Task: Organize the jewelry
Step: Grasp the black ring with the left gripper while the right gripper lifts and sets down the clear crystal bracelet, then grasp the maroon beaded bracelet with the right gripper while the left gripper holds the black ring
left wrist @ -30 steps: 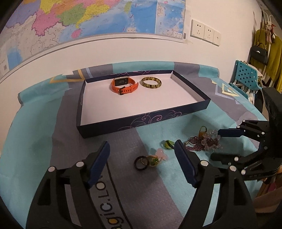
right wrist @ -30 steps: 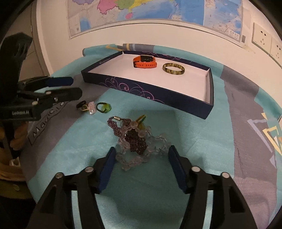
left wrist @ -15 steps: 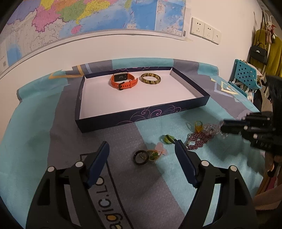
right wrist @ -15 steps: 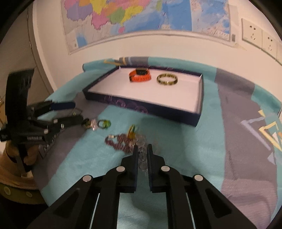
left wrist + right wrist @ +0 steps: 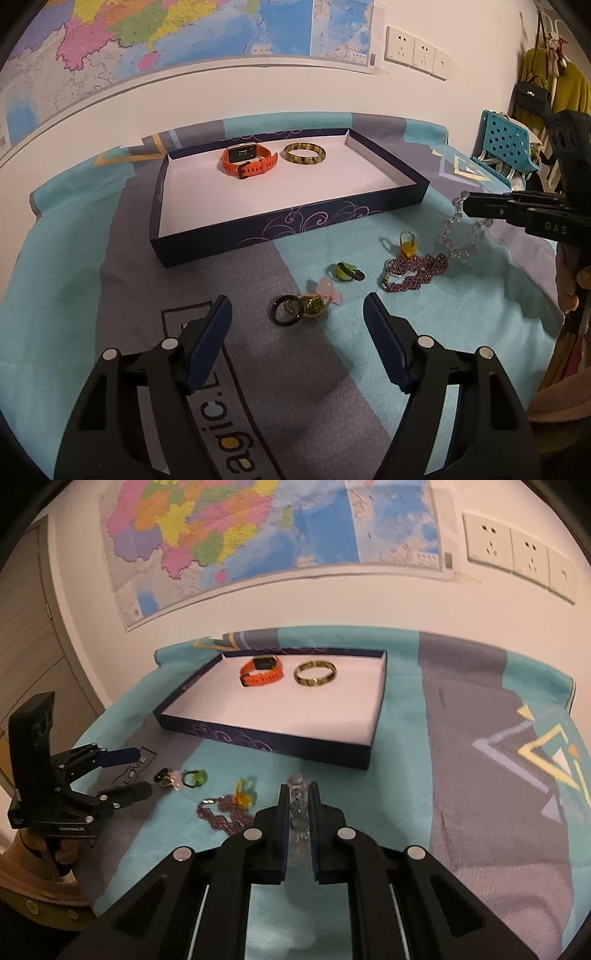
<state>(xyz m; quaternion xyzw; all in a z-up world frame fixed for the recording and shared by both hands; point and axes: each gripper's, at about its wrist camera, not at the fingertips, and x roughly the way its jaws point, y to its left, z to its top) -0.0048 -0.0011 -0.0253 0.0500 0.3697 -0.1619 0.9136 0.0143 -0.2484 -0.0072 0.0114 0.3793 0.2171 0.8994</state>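
Clear bead bracelet (image 5: 458, 236): pinched between the closed fingers of the right gripper (image 5: 298, 794), hanging off the tablecloth (image 5: 74, 280) by the tray's right front corner.
Tray (image 5: 295, 227): orange watch (image 5: 248, 159) and green bangle (image 5: 304, 153) sit along its back wall; the front floor is bare.
Left gripper (image 5: 297, 317): spread wide, holding nothing, above the rings (image 5: 299, 306).
Purple bead bracelet (image 5: 415, 271): on the cloth just beside the dangling loop.
Advice: lift the loop above the wall before crossing, then release low onto bare floor.

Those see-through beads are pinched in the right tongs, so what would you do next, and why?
Probably carry the clear bead bracelet forward over the dark box. The right tongs hold it above the cloth, and the box already holds the orange watch and bangle.
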